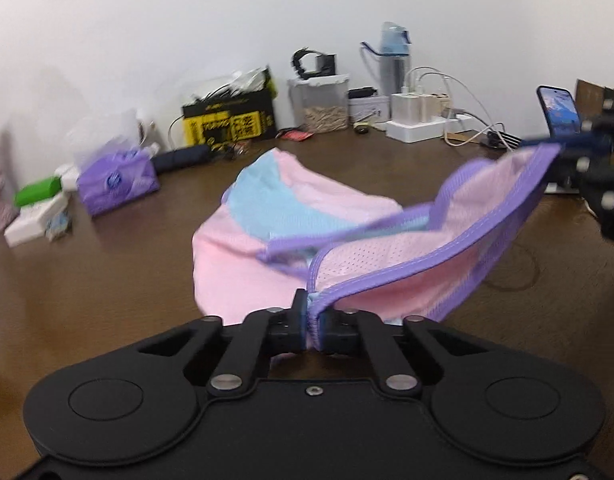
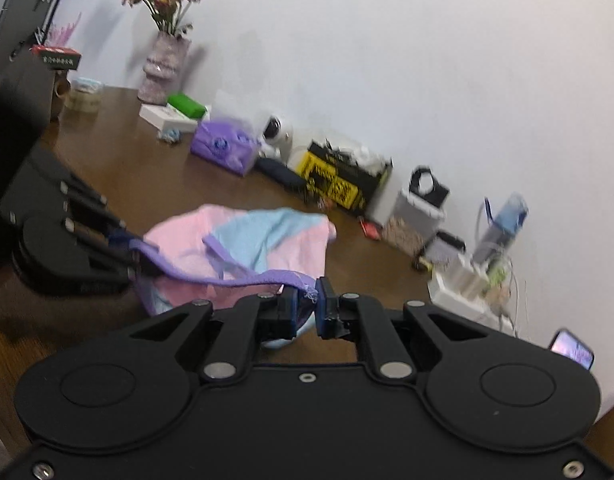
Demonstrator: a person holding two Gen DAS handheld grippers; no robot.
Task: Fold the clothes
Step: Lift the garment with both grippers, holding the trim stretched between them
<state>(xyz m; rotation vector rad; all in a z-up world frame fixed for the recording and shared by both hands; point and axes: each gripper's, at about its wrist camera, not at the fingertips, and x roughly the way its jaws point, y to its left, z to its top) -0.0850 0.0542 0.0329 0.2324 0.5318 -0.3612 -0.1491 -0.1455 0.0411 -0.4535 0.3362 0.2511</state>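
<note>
The garment (image 1: 291,208) is partly lifted off the worktop (image 1: 107,272), its purple hem stretched between both tools. The left tool (image 1: 313,316) and right tool (image 2: 307,308) are each clamped on that hem.

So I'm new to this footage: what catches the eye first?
A pink and blue garment with purple trim, stretched above the brown table between the left gripper and the right gripper, both shut on its hem. Behind it, clutter lines the wall: a purple tissue pack and a yellow-black box.
</note>
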